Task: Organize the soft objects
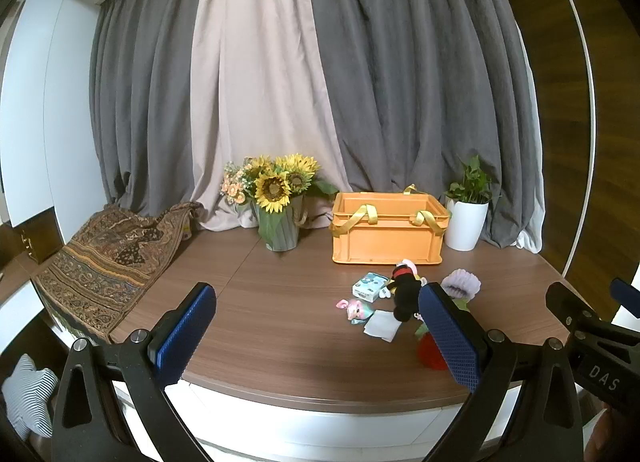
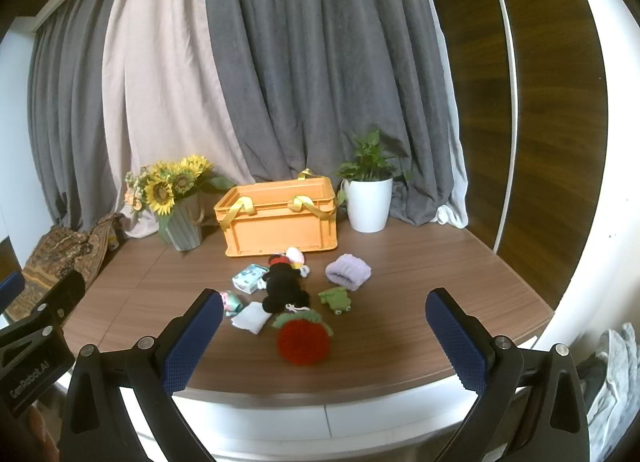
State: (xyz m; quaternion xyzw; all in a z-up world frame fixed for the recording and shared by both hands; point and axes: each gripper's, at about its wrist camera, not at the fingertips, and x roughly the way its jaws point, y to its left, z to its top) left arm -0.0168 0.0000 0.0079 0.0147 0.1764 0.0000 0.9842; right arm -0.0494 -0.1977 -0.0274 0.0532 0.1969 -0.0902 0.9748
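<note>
An orange crate (image 2: 280, 218) with yellow handles stands at the back of the table; it also shows in the left wrist view (image 1: 388, 228). In front of it lie soft items: a black plush doll (image 2: 282, 286), a purple knit piece (image 2: 347, 271), a green knit frog (image 2: 335, 299), a red knit strawberry (image 2: 304, 338), a white folded cloth (image 2: 250, 318), a tissue pack (image 2: 250, 278) and a small pink toy (image 2: 230, 301). My right gripper (image 2: 324, 336) is open and empty, near the front edge facing the strawberry. My left gripper (image 1: 320, 334) is open and empty, left of the items.
A sunflower vase (image 2: 182, 214) stands left of the crate and a white potted plant (image 2: 368, 198) right of it. A patterned cloth (image 1: 108, 262) drapes over the table's left end. Curtains hang behind. The table edge (image 2: 320, 398) is just under both grippers.
</note>
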